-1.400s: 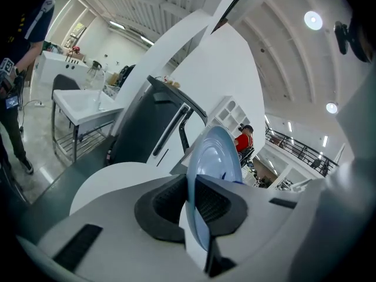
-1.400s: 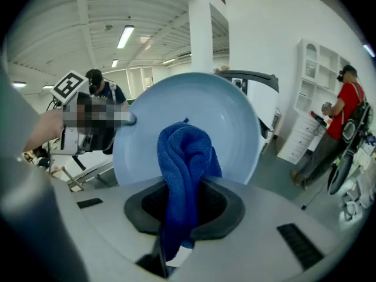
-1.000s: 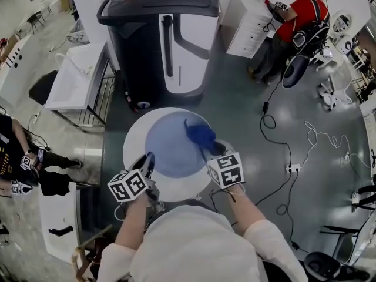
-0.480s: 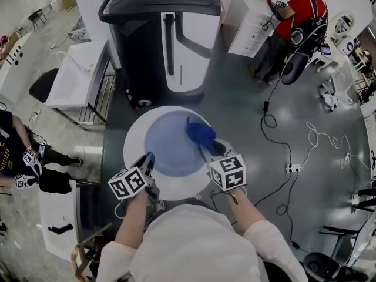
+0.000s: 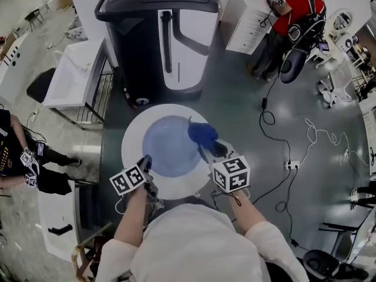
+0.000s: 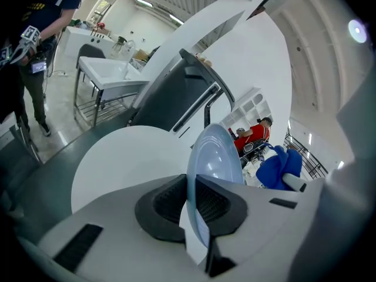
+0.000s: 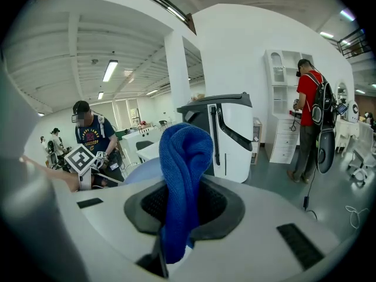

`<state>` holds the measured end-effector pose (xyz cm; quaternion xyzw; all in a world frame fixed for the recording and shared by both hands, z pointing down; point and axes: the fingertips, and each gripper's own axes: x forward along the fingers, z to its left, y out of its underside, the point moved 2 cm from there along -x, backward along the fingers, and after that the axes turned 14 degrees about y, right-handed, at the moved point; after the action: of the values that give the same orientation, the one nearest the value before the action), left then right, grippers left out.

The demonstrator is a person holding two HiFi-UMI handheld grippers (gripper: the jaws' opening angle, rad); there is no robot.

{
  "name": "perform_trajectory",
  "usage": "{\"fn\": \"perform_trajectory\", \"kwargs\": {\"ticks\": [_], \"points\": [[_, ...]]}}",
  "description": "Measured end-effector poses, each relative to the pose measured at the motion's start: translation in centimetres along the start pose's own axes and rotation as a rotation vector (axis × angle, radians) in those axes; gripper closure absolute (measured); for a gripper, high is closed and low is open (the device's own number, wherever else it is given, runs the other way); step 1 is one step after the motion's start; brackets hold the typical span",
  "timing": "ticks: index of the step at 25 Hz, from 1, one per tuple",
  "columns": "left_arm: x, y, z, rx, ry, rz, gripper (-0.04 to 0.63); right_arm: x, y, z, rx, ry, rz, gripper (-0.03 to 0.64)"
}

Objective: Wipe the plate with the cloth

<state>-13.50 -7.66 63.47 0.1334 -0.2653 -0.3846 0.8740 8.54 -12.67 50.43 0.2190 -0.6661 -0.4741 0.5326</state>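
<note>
Seen from my head, looking steeply down, a round white tabletop (image 5: 130,135) stands on a grey floor (image 5: 247,116). A pale blue plate (image 5: 164,148) lies near its middle.

My left tongs (image 5: 145,161) reach in from the lower left and are pinched onto the near-left rim of the plate. In the left gripper view the rim runs edge-on between the two dark pads, which are closed on it from either side.

My right tongs (image 5: 205,148) reach in from the lower right and clamp a bright blue cloth (image 5: 202,133). In the right gripper view the cloth stands up in a thick fold between the pads and a short end hangs below them. From above, the bunched cloth sits over the right edge of the plate; I cannot tell whether it touches the surface.

Behind the tabletop stands a large dark grey and white machine (image 5: 167,34). A person in a red top (image 5: 296,7) stands at white shelving at the upper right, well apart. Cables (image 5: 320,137) trail over the floor on the right. Another person (image 5: 14,154) is at the left edge.
</note>
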Motion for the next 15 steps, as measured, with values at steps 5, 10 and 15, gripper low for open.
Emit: {"fn": "perform_trajectory", "kwargs": {"ticks": [5, 10, 15], "points": [[0.7, 1.0, 1.9, -0.052, -0.030, 0.017, 0.552, -0.3, 0.4, -0.8, 0.015, 0.018, 0.013, 0.526], [1.5, 2.1, 3.7, -0.085, -0.064, 0.045, 0.551, -0.4, 1.1, -1.2, 0.023, 0.027, 0.028, 0.526], [2.1, 3.0, 5.0, -0.112, -0.091, 0.064, 0.552, -0.7, 1.4, -1.5, 0.023, 0.033, 0.037, 0.526]]}}
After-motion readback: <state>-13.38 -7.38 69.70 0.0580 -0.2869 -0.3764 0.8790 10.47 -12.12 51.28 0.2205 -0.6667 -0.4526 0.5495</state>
